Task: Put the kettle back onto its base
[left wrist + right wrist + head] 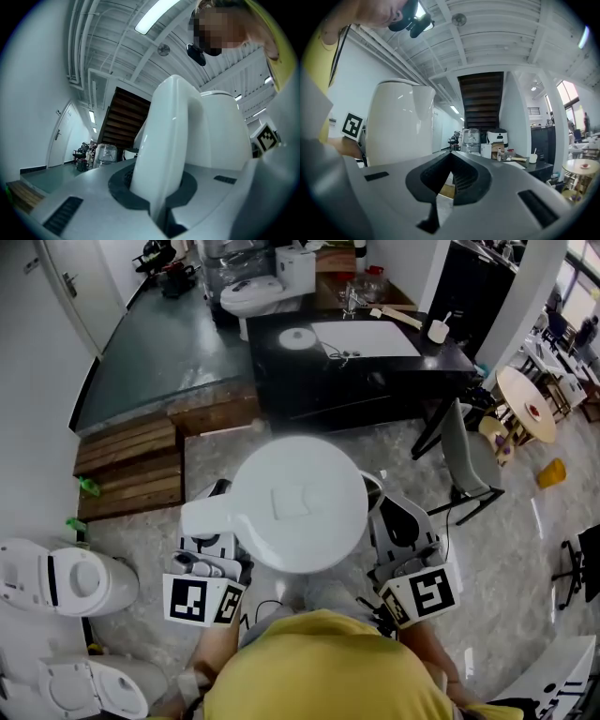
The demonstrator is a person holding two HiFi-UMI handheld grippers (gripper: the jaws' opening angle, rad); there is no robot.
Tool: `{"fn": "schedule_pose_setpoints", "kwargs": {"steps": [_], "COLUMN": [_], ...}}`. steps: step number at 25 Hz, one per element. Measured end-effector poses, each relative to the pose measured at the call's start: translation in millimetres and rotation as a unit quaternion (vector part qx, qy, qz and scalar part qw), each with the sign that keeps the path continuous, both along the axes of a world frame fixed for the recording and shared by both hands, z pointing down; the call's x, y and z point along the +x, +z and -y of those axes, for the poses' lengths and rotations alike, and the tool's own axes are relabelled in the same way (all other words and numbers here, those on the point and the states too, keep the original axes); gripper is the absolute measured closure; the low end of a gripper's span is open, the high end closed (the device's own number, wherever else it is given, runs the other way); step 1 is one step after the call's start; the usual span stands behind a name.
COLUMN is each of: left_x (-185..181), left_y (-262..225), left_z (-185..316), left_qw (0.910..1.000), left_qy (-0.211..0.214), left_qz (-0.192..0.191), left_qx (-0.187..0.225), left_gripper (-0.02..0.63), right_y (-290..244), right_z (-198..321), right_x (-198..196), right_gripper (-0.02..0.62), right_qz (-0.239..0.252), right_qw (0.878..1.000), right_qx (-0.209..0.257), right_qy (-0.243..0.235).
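In the middle of the room, well short of the black table [375, 376] at the far side, the white kettle [298, 502] hangs in the air close in front of the person. The left gripper [161, 206] has its jaws drawn narrow on the kettle's handle [164, 140], low on its curve. The handle rises out of the dark pads, with the body bulging off to the right of it. The right gripper [451, 161] sits just right of the kettle, its jaws pressed together on nothing and the kettle wall [396, 122] beside it, not between them.

On the table's left part lies a flat white disc [297, 337] with a cord trailing off it. I take that for the base.

The kettle looks like stiff, glossy plastic, so I'd expect it to be slick under the pads. With all its bulk off to one side of the handle, it will likely want to swing or tip. If there is water inside, which I can't tell, it would be heavier and slosh. The handle seems the only sensible hold. The shut right gripper could steady the wall.
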State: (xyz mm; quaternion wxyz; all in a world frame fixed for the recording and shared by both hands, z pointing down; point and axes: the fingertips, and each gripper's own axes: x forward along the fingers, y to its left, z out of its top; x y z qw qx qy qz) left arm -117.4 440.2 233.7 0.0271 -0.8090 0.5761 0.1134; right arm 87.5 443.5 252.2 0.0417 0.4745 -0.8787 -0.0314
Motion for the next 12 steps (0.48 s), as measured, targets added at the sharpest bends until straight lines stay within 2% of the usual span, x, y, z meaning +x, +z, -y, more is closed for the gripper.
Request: {"fn": "schedule_pose_setpoints", "kwargs": {"steps": [12], "left_x": [20.1], "left_y": [0.5], "left_z": [131.7], "left_qw": [0.9999], "left_qy": [-0.013], "left_qz": [-0.005], "left_qx": [-0.006], "left_gripper": [0.586], "right_y": [4.3], "right_z": [144.0], "right_x": [21.9], "right_gripper": [0.58], "right_qz": [-0.007], "right_qw": [1.0], "right_qx": [-0.012], "right_qy": [-0.021]}}
